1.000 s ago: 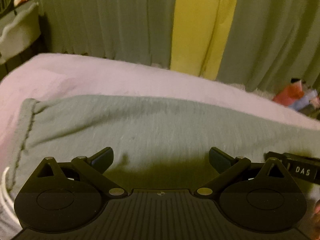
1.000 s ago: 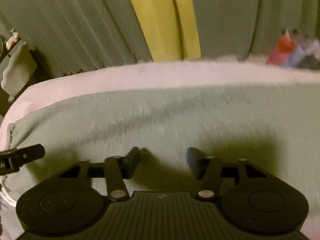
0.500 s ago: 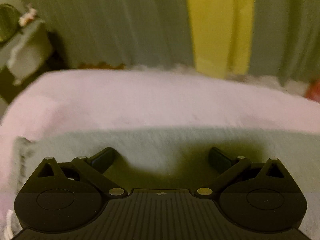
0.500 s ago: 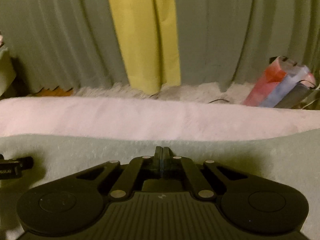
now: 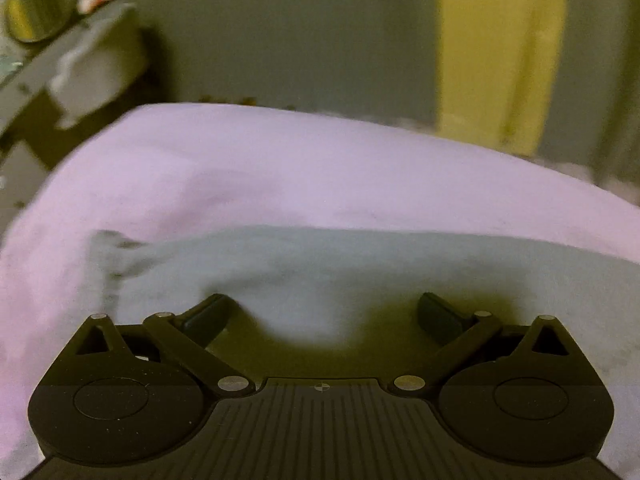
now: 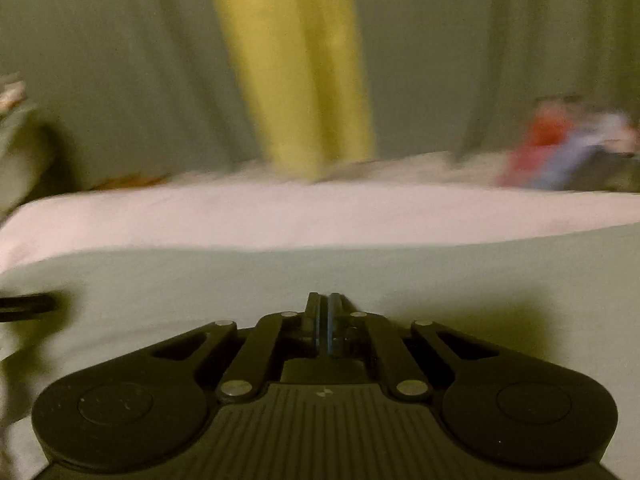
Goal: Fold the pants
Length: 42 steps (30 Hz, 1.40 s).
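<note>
The left gripper (image 5: 322, 312) has its jaws spread wide over the pants (image 5: 360, 264), with nothing between them. The right gripper (image 6: 324, 308) has its jaws pressed together, low against the pants (image 6: 280, 280); whether a fold of cloth is pinched between them cannot be told. The grey-green pants lie flat on a pink blanket (image 5: 280, 168). No writing can be read in either view; both are blurred. Only the left view shows a shelf (image 5: 76, 52) with a round mirror (image 5: 40, 4). Only the right view shows red and blue items (image 6: 560, 148) beyond the blanket and the tip of the other gripper at the left edge. Both show a green curtain (image 6: 120, 60) with a yellow strip (image 6: 292, 72).
</note>
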{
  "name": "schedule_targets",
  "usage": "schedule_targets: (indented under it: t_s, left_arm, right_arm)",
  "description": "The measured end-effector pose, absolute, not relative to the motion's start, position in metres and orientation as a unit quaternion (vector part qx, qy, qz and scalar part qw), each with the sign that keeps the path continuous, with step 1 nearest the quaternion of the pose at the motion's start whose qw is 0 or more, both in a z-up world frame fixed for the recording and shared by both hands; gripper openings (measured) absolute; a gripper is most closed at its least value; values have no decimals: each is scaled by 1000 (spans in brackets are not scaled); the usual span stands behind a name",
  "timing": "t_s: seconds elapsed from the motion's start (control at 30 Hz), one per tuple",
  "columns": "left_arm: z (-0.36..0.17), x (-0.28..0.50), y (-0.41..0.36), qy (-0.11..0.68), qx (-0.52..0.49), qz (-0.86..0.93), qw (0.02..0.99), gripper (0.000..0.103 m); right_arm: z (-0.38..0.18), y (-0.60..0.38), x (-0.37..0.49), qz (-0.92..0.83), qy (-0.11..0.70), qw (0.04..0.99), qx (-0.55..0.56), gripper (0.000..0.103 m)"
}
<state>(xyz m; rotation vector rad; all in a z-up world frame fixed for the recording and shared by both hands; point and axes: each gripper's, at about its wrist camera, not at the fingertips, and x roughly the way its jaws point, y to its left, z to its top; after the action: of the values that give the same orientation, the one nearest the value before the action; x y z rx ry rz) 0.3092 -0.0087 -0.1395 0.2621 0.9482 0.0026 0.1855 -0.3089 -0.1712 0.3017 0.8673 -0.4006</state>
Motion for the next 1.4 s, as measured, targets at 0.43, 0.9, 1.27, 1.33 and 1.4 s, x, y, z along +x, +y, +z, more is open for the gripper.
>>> schedule_targets:
  t_s: [0.43, 0.9, 1.27, 1.33, 1.4]
  left_arm:
    - [-124, 374, -29, 647, 63, -1, 760, 103]
    - [-170, 433, -21, 776, -86, 83, 619, 103]
    - [-179, 457, -7, 771, -151, 113, 608, 103]
    - [-185, 454, -16, 782, -140, 114, 597, 102]
    - [-194, 453, -22, 796, -117, 106, 585, 100]
  right_arm:
    - [-142, -479, 146, -399, 455, 740, 295, 90]
    - [-150, -531, 151, -468, 513, 660, 286, 99]
    - [-159, -552, 139, -468, 530, 649, 282, 102]
    - [-162, -551, 139, -465, 534, 649, 280, 103]
    - [-164, -550, 139, -462, 538, 648, 279, 103]
